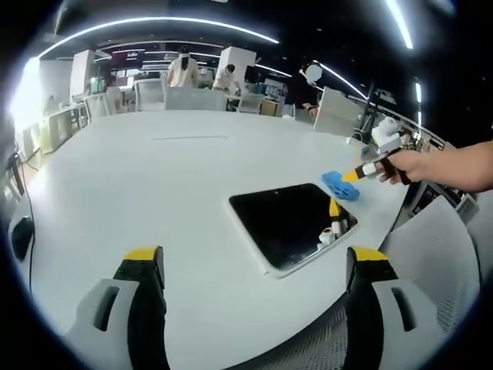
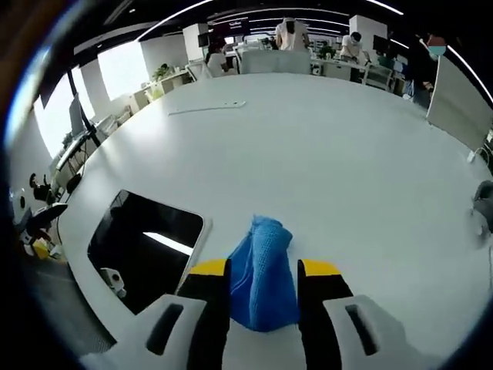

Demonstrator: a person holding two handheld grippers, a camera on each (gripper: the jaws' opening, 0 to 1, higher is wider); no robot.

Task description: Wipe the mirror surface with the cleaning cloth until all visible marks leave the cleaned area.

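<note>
The mirror (image 1: pixel 289 223) is a dark rectangle in a white frame, lying flat on the white table (image 1: pixel 154 185) near its front edge. My left gripper (image 1: pixel 256 258) hovers in front of it, open, with nothing between its jaws. Just beyond the mirror's far corner lies the blue cleaning cloth (image 1: pixel 339 185), with my right gripper (image 1: pixel 352 176) at it, held by a hand (image 1: pixel 404 166). In the right gripper view the cloth (image 2: pixel 262 270) fills the gap between the right gripper's (image 2: pixel 264 270) yellow-tipped jaws, resting on the table (image 2: pixel 331 154) beside the mirror (image 2: pixel 146 243).
A thin white strip (image 2: pixel 208 108) lies far back on the table. A mesh chair back (image 1: pixel 431 270) stands at the table's edge by the mirror. A white screen (image 1: pixel 339 112) and desks with people (image 1: pixel 183 71) are beyond the table's far side.
</note>
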